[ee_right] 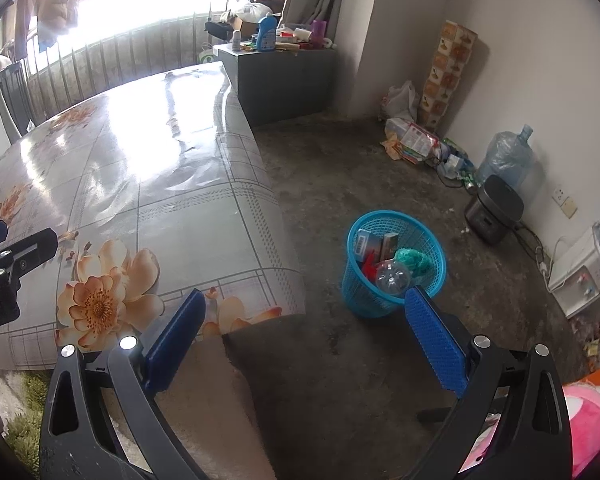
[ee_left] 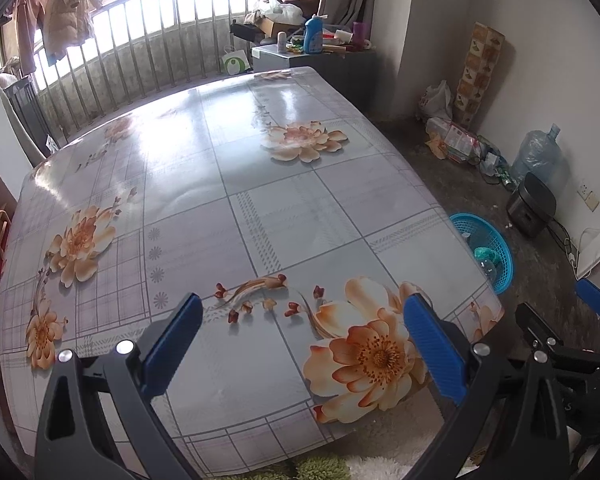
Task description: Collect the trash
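Observation:
A blue mesh basket (ee_right: 394, 264) stands on the concrete floor right of the table; it holds a clear plastic bottle (ee_right: 393, 276), small cartons (ee_right: 374, 245) and a teal wad (ee_right: 414, 260). In the left wrist view the basket (ee_left: 488, 248) shows partly behind the table's edge. My left gripper (ee_left: 304, 344) is open above the near end of the flowered tablecloth (ee_left: 260, 208), nothing between its fingers. My right gripper (ee_right: 306, 340) is open above the floor by the table's corner, its right finger (ee_right: 436, 344) in front of the basket. Both hold nothing.
A grey cabinet (ee_right: 284, 76) loaded with bottles stands beyond the table. Along the right wall lie bags and wrappers (ee_right: 416, 140), a water jug (ee_right: 508, 160), a black cooker (ee_right: 496, 212) and a white appliance (ee_right: 580, 272). A railing (ee_left: 140, 64) runs behind. A green-white rug (ee_left: 340, 468) lies below.

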### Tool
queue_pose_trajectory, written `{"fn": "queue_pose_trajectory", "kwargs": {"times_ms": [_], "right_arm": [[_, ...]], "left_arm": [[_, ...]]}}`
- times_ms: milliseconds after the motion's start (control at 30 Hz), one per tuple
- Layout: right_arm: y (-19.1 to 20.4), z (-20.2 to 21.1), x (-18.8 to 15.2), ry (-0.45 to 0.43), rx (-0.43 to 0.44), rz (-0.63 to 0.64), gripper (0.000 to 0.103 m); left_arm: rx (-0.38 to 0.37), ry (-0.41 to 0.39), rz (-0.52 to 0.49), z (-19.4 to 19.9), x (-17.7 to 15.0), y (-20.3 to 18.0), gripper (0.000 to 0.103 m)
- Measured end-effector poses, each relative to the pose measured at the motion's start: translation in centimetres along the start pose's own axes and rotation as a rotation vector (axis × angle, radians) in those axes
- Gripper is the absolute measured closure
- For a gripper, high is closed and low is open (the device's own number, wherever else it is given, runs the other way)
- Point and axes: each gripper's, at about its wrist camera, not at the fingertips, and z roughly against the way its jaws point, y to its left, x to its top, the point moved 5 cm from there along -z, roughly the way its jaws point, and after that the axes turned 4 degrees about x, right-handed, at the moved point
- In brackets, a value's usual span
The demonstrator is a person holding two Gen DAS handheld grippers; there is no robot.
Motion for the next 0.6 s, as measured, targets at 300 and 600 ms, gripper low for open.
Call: {"fn": "queue_pose_trajectory", "kwargs": {"times_ms": [300, 600], "right_arm": [[0.25, -0.25, -0.02, 0.005, 0.004, 0.006, 0.007], [0.21, -0.3, 0.0, 0.007, 0.006, 0.011, 0.007]], "left_arm": [[0.001, 0.014, 0.009, -0.18, -0.21, 0.32, 0.005], [-0.001, 0.016, 0.007, -0.29, -0.25, 0.5, 0.005]]}}
